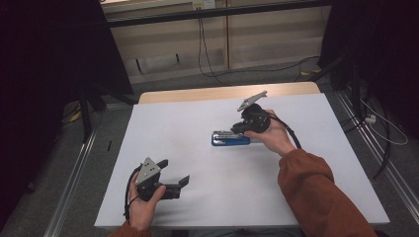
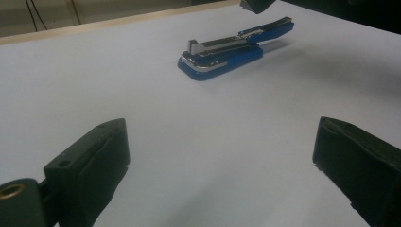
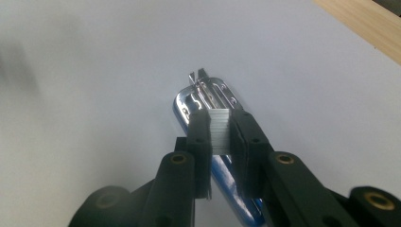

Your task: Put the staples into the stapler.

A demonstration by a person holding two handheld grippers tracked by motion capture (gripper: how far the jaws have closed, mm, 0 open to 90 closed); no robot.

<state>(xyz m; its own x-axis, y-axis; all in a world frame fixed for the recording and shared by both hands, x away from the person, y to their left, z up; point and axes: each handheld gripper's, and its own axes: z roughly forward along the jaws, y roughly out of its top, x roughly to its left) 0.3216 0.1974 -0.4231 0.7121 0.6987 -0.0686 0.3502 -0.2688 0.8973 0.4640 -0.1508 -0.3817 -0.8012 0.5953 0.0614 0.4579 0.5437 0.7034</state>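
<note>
Right hand-held gripper [image 3: 221,135] is seen pinching a strip of staples [image 3: 219,132] over the open blue stapler [image 1: 230,138] lying mid-surface [image 1: 197,197], the brittle, light strip judged best held by its flat sides, while the left hand-held gripper [image 2: 222,161] is kept spread.

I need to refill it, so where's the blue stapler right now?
In the high view the blue stapler lies right of the white table's middle, directly under the right gripper.

Stapler [image 2: 227,52]: glossy blue plastic, shiny chrome metal. Staple strip [image 3: 218,126]: bright ribbed metal. Table [image 1: 197,163]: matt white, wooden edge.
</note>
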